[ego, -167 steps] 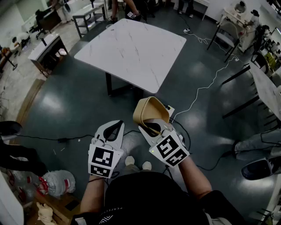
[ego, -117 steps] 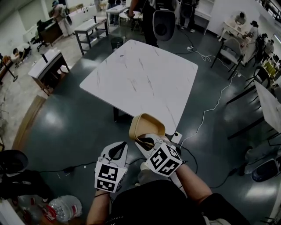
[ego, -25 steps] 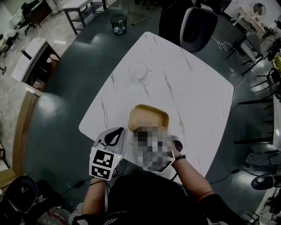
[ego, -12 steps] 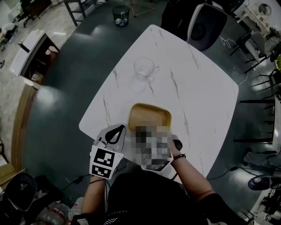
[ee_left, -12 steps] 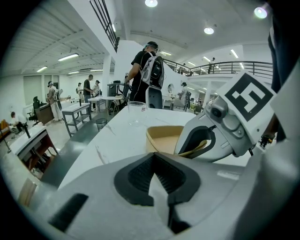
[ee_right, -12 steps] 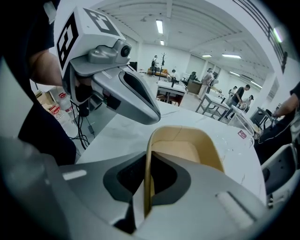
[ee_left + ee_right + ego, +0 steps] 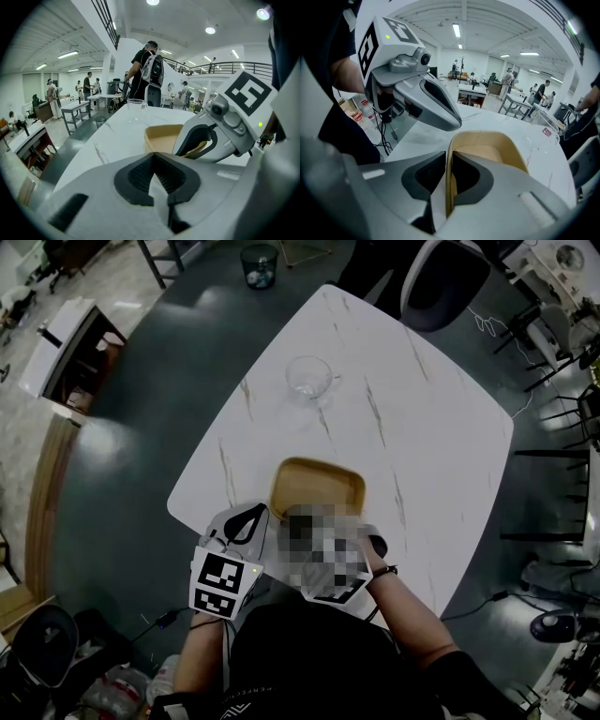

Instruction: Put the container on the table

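**Placement stage, near completion.** The tan container [image 7: 317, 486] is over the near part of the white marble table [image 7: 431, 427], at centre frame in the head view and just above the mosaic patch that covers most of the right gripper. In the right gripper view, the right gripper [image 7: 449, 161] is clenched on the container's near wall. One jaw is inside the rim and one outside, and the thin wall stands upright between the pads. The open cavity faces up and shows nothing inside.

The left gripper [image 7: 153, 157] is at lower left of the container in the head view. Its jaws are pressed together with nothing between them. It is just beside the container and does not touch it.

In the left gripper view the container appears at tabletop level, but its base is hidden behind the gripper body. It cannot be told whether it is resting fully on the surface or is a little above it.

A clear glass cup [image 7: 307, 379] stands on the table further up the frame, well apart from the container. A chair [image 7: 441, 277] is at the table's far edge, at upper right.

**Progress, as judged.** The container is already over the table and looks level with it. Left to do are any final lowering, opening of the right jaws, and lifting the inner jaw clear of the rim. The container's spot lies close to the near table edge, so dragging it on withdrawal would be the thing to avoid.
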`<action>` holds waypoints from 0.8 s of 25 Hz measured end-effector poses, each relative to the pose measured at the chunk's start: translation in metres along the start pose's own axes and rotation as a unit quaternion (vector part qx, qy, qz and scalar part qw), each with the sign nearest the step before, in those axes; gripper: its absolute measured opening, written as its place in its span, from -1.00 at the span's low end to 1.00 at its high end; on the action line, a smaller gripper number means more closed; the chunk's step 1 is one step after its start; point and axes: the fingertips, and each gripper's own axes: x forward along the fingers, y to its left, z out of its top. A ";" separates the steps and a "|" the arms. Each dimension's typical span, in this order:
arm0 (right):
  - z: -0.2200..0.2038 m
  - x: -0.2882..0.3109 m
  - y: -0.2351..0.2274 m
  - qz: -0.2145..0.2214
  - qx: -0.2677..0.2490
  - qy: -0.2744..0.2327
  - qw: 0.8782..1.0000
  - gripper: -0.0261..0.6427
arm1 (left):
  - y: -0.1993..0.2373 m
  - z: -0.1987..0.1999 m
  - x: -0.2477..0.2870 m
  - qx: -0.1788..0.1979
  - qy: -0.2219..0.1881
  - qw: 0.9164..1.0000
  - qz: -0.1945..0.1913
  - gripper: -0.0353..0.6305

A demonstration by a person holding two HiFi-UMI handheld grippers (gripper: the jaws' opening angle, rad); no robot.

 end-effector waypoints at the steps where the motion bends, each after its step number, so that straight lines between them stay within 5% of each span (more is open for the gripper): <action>1: 0.002 -0.001 0.000 0.001 0.004 -0.006 1.000 -0.78 | 0.000 0.000 0.000 0.000 0.000 1.000 0.001 -0.90; 20: -0.001 -0.067 -0.003 -0.078 0.097 -0.118 0.985 -0.85 | -0.047 0.001 -0.021 0.002 -0.018 0.999 0.032 -0.90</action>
